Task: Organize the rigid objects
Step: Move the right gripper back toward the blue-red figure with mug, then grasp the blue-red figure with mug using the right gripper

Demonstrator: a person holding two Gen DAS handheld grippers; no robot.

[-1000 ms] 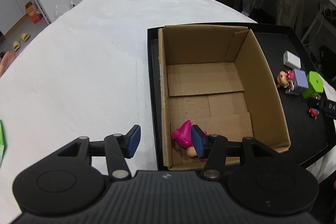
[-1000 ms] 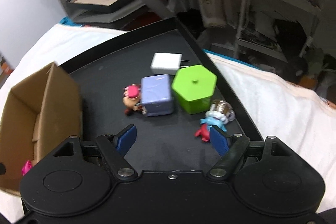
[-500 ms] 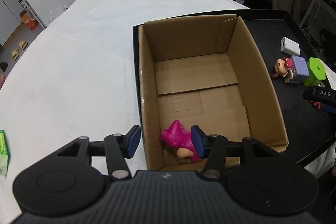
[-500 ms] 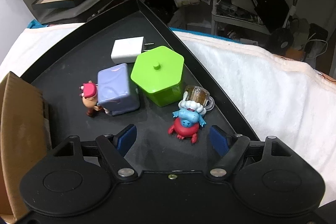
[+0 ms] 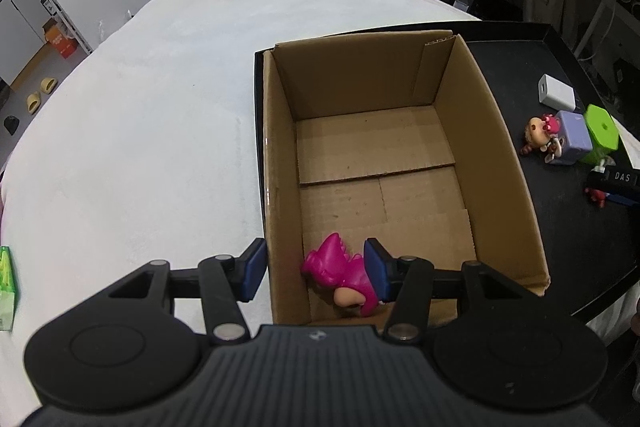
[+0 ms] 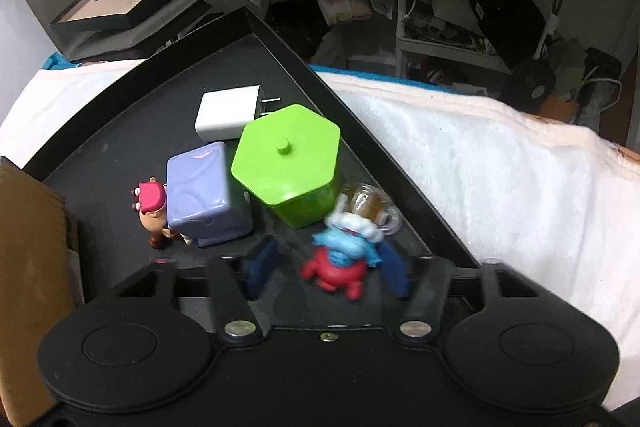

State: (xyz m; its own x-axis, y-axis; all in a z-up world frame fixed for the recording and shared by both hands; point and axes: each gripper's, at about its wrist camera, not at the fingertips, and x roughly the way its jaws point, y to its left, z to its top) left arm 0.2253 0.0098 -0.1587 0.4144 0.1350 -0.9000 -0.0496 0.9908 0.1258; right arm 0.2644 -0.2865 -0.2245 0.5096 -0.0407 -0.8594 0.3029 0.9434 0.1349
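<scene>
My right gripper [image 6: 327,269] points down at the black tray [image 6: 400,167]. Its jaws are closing around a small blue and red figure [image 6: 340,259], which stands between the blurred pads; a gap still shows on the left side. My left gripper [image 5: 315,274] is open and straddles the left wall of the cardboard box [image 5: 500,131]. A pink toy [image 5: 336,271] lies on the box floor below it, untouched. On the tray sit a green hexagonal box [image 6: 288,163], a lilac cube [image 6: 204,191], a white charger [image 6: 228,115], a brown figure with a pink hat [image 6: 152,211] and a tiny beer mug [image 6: 368,203].
Tray and box rest on a white fluffy cover [image 5: 140,131]. A green packet [image 5: 6,291] lies at the cover's left edge. The tray's raised rim runs just right of the figure. Shelves and clutter stand beyond the table.
The right gripper came down closer to the tray, and its jaws narrowed around the blue and red figure. The left gripper has hardly moved and stays equally wide.
</scene>
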